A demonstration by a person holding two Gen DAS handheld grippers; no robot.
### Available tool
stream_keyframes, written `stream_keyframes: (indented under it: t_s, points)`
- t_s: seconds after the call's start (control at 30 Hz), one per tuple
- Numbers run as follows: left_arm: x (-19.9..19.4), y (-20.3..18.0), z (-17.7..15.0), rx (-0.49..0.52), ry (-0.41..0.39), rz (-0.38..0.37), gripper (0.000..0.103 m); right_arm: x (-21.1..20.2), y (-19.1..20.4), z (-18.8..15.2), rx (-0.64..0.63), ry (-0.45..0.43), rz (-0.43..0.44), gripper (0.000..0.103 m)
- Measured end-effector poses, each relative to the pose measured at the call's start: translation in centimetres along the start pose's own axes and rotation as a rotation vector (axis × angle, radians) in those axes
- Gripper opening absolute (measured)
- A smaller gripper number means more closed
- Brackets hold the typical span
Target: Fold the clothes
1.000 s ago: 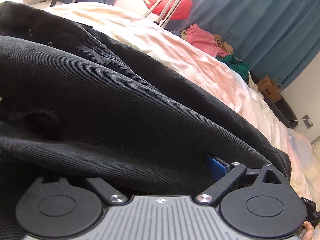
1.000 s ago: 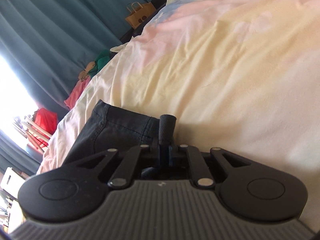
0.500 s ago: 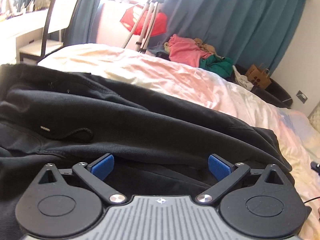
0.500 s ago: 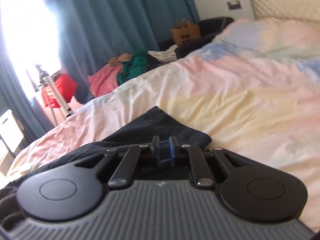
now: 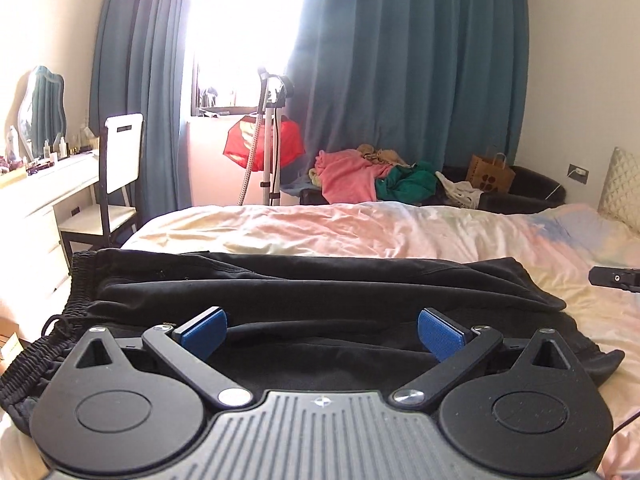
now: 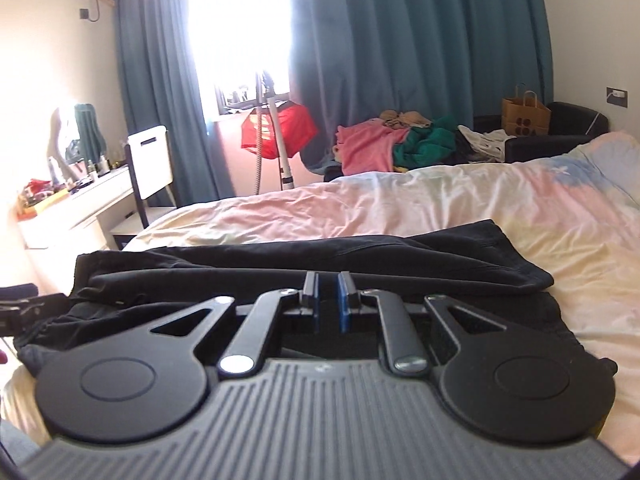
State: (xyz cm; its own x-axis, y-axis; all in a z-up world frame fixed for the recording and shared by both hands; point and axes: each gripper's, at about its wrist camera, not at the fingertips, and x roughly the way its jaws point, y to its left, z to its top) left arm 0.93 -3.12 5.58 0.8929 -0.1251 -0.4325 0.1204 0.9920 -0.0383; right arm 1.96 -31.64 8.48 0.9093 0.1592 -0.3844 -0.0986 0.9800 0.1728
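Trousers [image 5: 304, 280]: black, lying folded lengthwise across the near side of the bed, elastic waistband with its drawstring sitting at the left end, leg hems at the right end.
Bed [image 5: 360, 224]: carrying a rumpled pastel cover in cream, pink and pale blue; the trousers are covering its near edge, the far part lying bare.
Left gripper [image 5: 320, 330]: hovering above the trousers, blue pads standing wide apart, nothing sitting between them, no cloth touching them.
Right gripper [image 6: 328, 300]: hovering above the trousers nearer the hem end, its two blue pads standing almost together with a narrow slit showing between them, nothing being pinched there.
Each in the other's view: a dark piece of the right gripper is poking in at the right edge of the left wrist view; a dark piece of the left gripper is showing at the left edge of the right wrist view.
Clothes pile [image 5: 372, 176]: pink, green and beige garments lying heaped beyond the far side of the bed, in front of the teal curtain [image 5: 420, 80].
Paper bag [image 5: 492, 172]: brown, standing upright to the right of the pile.
Chair [image 5: 120, 168]: white-backed, standing by the white desk [image 5: 44, 184] at the left, which is carrying small bottles and a mirror.
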Motion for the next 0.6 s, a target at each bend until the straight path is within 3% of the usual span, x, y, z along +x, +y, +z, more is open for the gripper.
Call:
stream_keyframes:
  t_s: [0.17, 0.23, 0.4, 0.43, 0.5, 0.57, 0.6]
  points:
    - [-2.3, 0.2, -2.2, -0.008, -0.012, 0.004, 0.103, -1.8, 2.0, -2.9, 0.014, -0.058, 0.023, 0.014]
    - [-2.4, 0.7, -3.5, -0.036, -0.014, -0.012, 0.103, -1.6, 1.9, -4.7, 0.054, -0.035, 0.021, 0.014]
    - [-1.9, 2.9, -5.3, -0.116, 0.014, -0.023, 0.103, -1.7, 2.8, -5.9, -0.024, -0.019, -0.025, 0.014]
    - [-1.5, 4.2, -5.3, -0.158, 0.030, -0.020, 0.103, -1.7, 2.6, -5.9, -0.003, -0.019, -0.025, 0.019]
    - [-0.5, 7.4, -5.2, -0.250, 0.066, -0.007, 0.103, -1.5, 1.9, -6.0, 0.047, -0.016, -0.033, 0.054]
    - [-0.2, 10.2, -5.1, -0.289, 0.090, 0.076, 0.103, -1.3, 0.9, -6.1, 0.100, -0.009, -0.050, 0.076]
    - [-0.2, 11.5, -5.0, -0.303, 0.100, 0.117, 0.103, -1.3, 0.5, -6.2, 0.122, -0.006, -0.059, 0.077]
